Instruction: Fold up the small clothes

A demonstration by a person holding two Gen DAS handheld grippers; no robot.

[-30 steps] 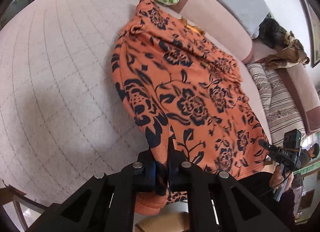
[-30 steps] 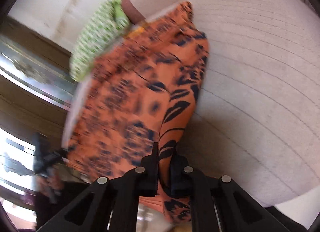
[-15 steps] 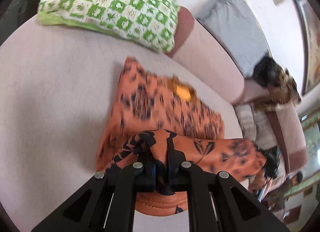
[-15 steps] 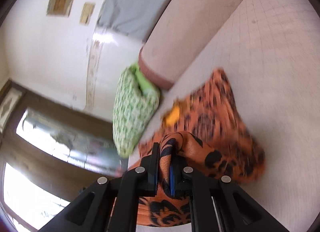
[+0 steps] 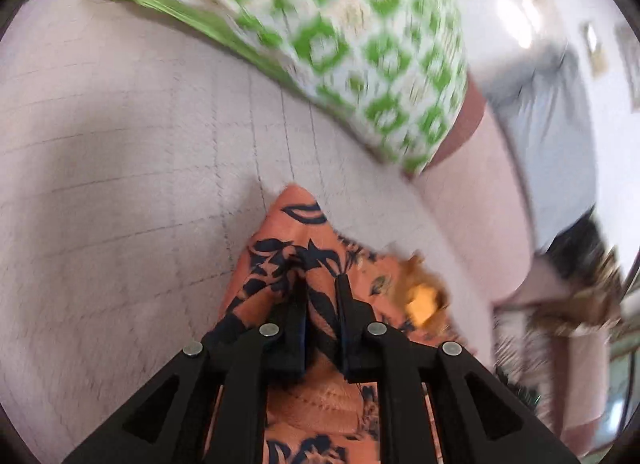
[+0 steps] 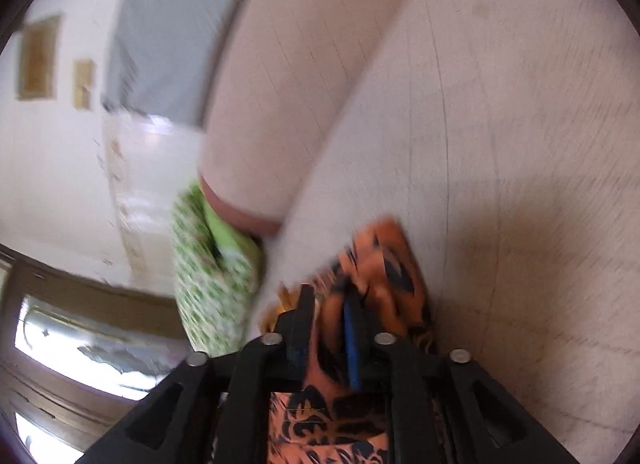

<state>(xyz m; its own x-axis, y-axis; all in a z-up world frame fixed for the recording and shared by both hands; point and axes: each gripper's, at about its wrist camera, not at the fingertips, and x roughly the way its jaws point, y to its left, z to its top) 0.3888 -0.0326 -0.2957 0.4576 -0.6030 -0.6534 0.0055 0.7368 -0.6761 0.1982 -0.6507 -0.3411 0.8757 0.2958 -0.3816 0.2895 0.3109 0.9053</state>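
The orange floral garment (image 5: 316,264) lies doubled on the pink sofa seat (image 5: 120,168), low centre in both views. Both grippers, left (image 5: 320,296) and right (image 6: 330,304), have jaws opening with cloth between them. Best let go only once the edges align, then withdraw straight back, clear of the green cushion (image 5: 328,40) beyond.

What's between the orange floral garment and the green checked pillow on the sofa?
Only bare sofa seat separates the orange garment from the green pillow, clearest in the left wrist view.
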